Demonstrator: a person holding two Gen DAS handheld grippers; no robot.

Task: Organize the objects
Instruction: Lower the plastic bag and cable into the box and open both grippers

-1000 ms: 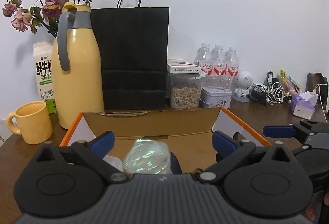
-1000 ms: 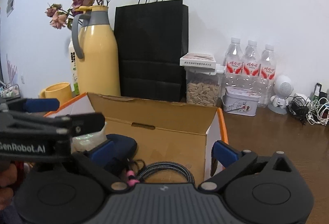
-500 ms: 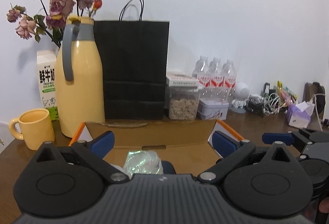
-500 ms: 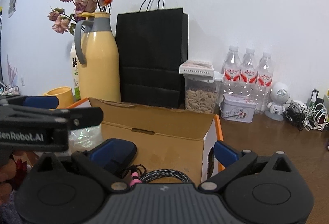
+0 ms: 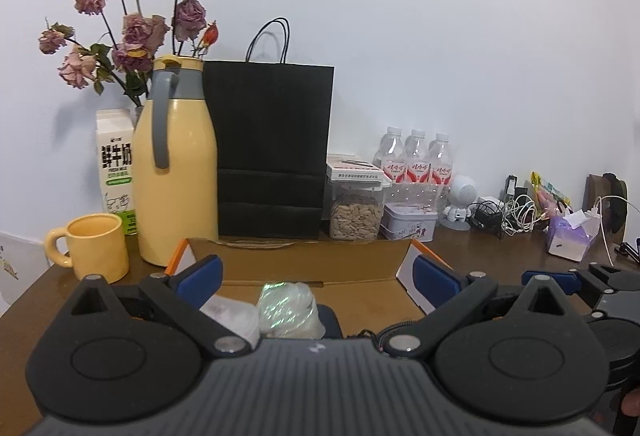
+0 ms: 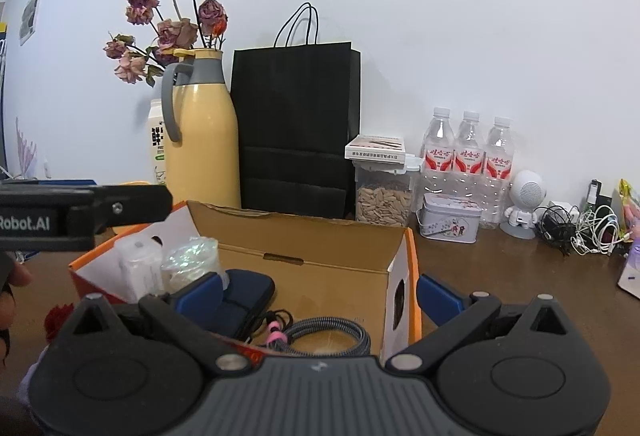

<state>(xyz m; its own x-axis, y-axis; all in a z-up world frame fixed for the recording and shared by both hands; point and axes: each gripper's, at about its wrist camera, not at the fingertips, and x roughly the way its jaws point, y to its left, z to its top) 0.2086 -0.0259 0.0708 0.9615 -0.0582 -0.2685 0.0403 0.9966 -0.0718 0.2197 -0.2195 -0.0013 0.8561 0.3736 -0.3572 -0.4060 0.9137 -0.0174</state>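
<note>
Cardboard box, set open on the table: 1 blue case, 1 cable, 2 wrapped bundles held inside. Left gripper and right gripper shown spread wide, nothing gripped. 3 bottles behind.

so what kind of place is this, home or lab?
Probably a home or a small office desk against a wall, not a lab: a thermos with dried roses behind it, a milk carton and mug, plus a tangle of chargers.
</note>
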